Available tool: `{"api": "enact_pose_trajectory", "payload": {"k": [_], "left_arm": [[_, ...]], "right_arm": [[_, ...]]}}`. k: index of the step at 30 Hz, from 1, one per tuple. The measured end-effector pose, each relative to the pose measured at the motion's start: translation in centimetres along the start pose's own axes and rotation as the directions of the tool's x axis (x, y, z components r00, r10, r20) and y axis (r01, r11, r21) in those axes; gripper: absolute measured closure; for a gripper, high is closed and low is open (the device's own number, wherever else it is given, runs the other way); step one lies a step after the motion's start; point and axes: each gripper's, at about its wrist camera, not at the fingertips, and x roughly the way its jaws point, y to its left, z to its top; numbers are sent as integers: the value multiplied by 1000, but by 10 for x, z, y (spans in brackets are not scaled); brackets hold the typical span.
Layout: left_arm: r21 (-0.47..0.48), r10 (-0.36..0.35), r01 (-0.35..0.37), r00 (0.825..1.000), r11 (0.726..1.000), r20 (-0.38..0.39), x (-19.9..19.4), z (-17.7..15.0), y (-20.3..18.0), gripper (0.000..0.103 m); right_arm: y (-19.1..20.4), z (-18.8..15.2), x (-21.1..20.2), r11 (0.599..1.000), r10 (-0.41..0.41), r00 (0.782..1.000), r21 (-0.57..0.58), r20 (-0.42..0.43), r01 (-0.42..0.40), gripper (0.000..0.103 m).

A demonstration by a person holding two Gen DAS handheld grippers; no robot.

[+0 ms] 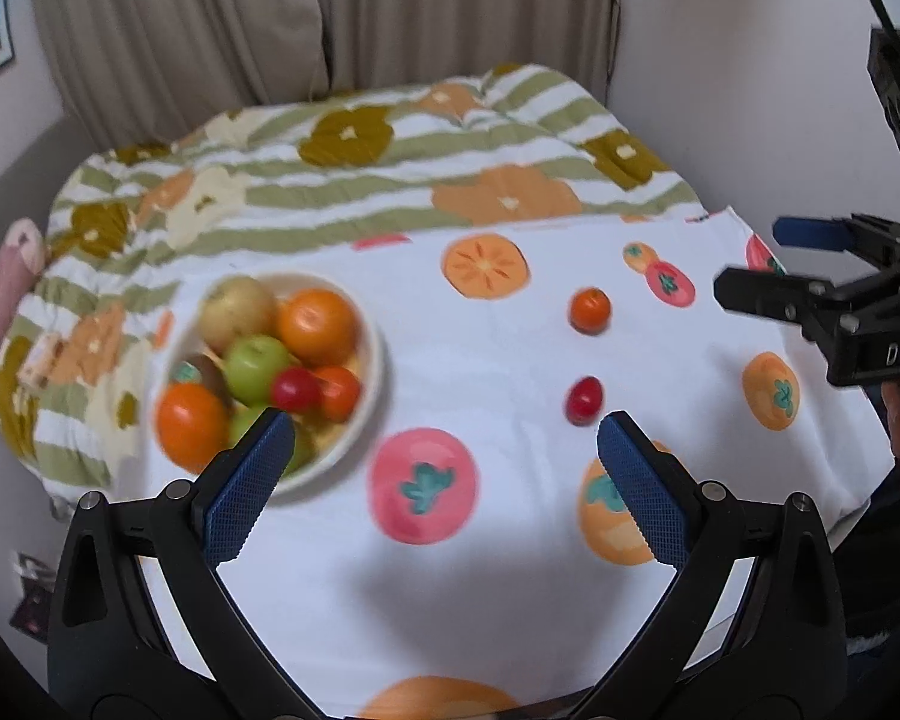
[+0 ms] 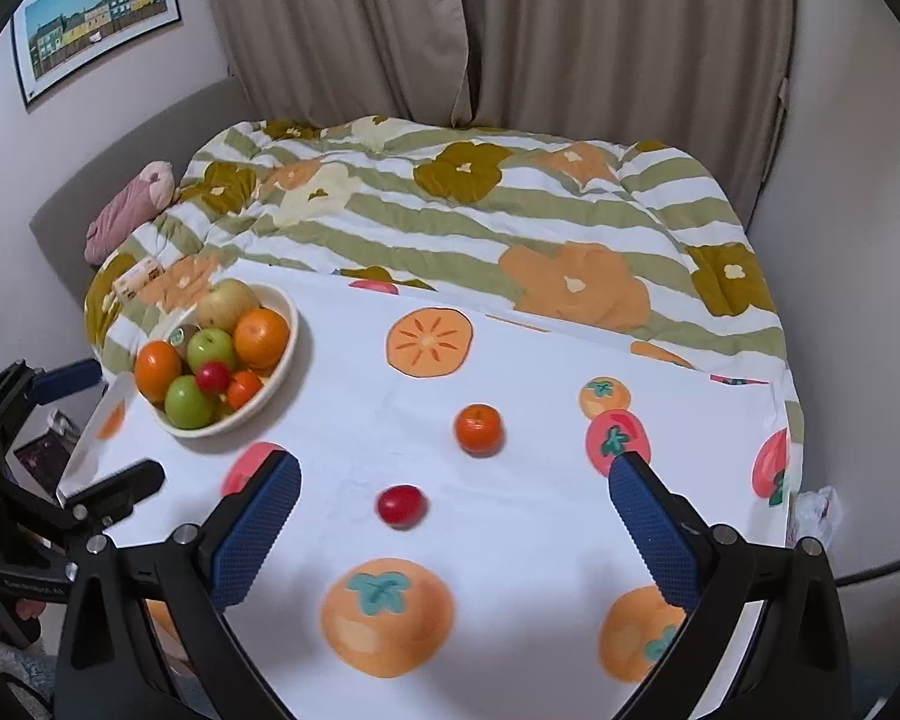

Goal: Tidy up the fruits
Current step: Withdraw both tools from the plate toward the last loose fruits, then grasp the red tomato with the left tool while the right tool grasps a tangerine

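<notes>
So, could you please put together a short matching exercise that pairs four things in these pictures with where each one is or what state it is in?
Things:
1. small orange fruit
2. green apple
3. small red fruit
4. right gripper

Places or states:
A. in the bowl, among other fruit
B. open, holding nothing
C. loose on the white cloth, nearest the right gripper
D. loose on the white cloth, farther from the right gripper

Pairs: 1-D, 2-A, 3-C, 4-B
</notes>
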Motion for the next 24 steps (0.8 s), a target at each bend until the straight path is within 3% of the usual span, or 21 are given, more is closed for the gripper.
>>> {"api": "enact_pose_trajectory", "payload": {"k": [12,14,16,20,22,24], "left_arm": [[32,8,-6,997,999,-78,66,-4,-58,0],[42,-9,12,996,999,-91,80,-5,-65,5],[53,-21,26,994,998,-105,91,-6,-72,16],[94,-27,38,993,995,-119,110,-8,-84,21],[112,-28,43,991,993,-129,117,-9,-88,34],[126,-30,48,989,991,-144,124,-10,-91,36]], "right_arm": [[-43,-3,63,995,89,993,-47,-71,-92,0],[-49,-4,74,993,108,991,-47,-80,-112,0],[-52,-5,83,989,138,986,-44,-89,-143,0],[-59,-11,103,983,176,978,-37,-110,-181,0],[-60,-14,109,980,190,975,-32,-118,-195,2],[-61,-16,116,977,206,970,-29,-127,-211,5]]}}
